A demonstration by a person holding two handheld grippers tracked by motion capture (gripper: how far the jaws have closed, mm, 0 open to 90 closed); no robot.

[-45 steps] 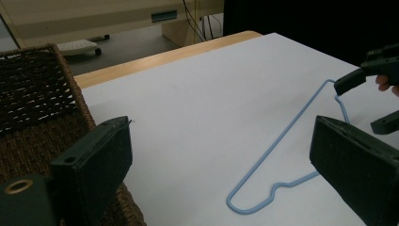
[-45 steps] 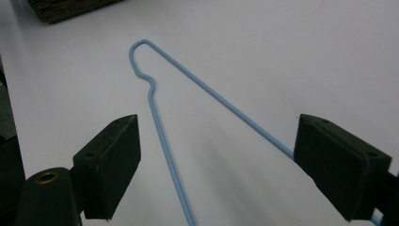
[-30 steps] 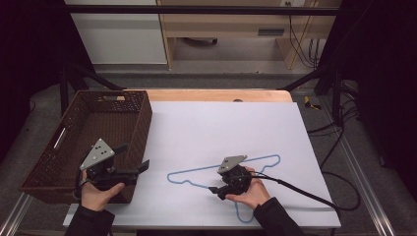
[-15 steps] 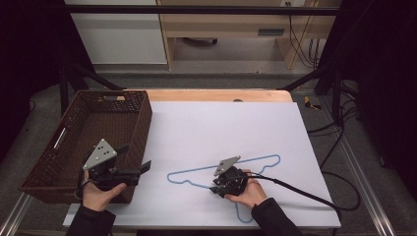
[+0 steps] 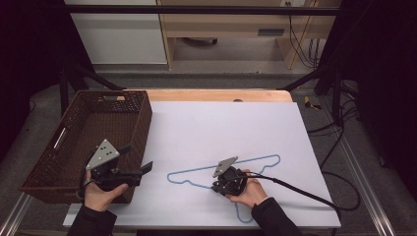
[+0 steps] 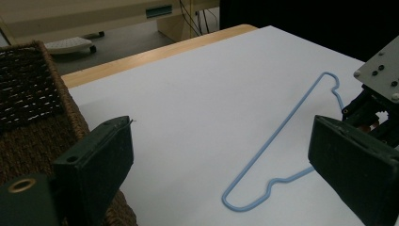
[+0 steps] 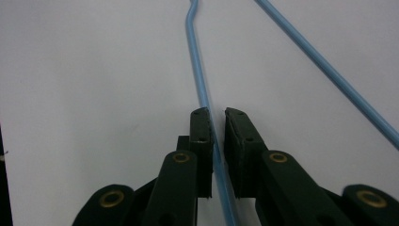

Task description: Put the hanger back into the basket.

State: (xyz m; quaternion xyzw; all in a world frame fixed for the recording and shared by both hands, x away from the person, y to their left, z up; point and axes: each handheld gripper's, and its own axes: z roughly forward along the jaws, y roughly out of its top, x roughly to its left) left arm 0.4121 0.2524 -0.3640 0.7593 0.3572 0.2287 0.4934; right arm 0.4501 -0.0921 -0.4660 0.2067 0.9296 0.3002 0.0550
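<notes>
A thin blue wire hanger [image 5: 273, 157] lies flat on the white sheet [image 5: 226, 123] covering the table. My right gripper [image 5: 216, 187] rests low on the sheet at the hanger's lower edge. In the right gripper view its jaws have just been closing and now pinch the hanger's wire [image 7: 198, 70] between the pads [image 7: 201, 129]. My left gripper [image 5: 135, 157] hovers at the near right corner of the brown wicker basket [image 5: 142, 123], its jaws wide apart with nothing between them. The left gripper view looks between its fingers [image 6: 106, 155] across the sheet to the hanger [image 6: 282, 125] and the right gripper [image 6: 376, 94].
The basket [image 6: 28, 94] stands at the table's left side, with its inside partly hidden. A black cable [image 5: 305, 189] trails from the right gripper off the table's right edge. A wooden strip [image 5: 216, 95] borders the far edge. White sheet stretches beyond the hanger.
The right gripper's jaws have come together around the hanger's wire, and that hand shifted slightly on the sheet. The left gripper has stayed where it was.
</notes>
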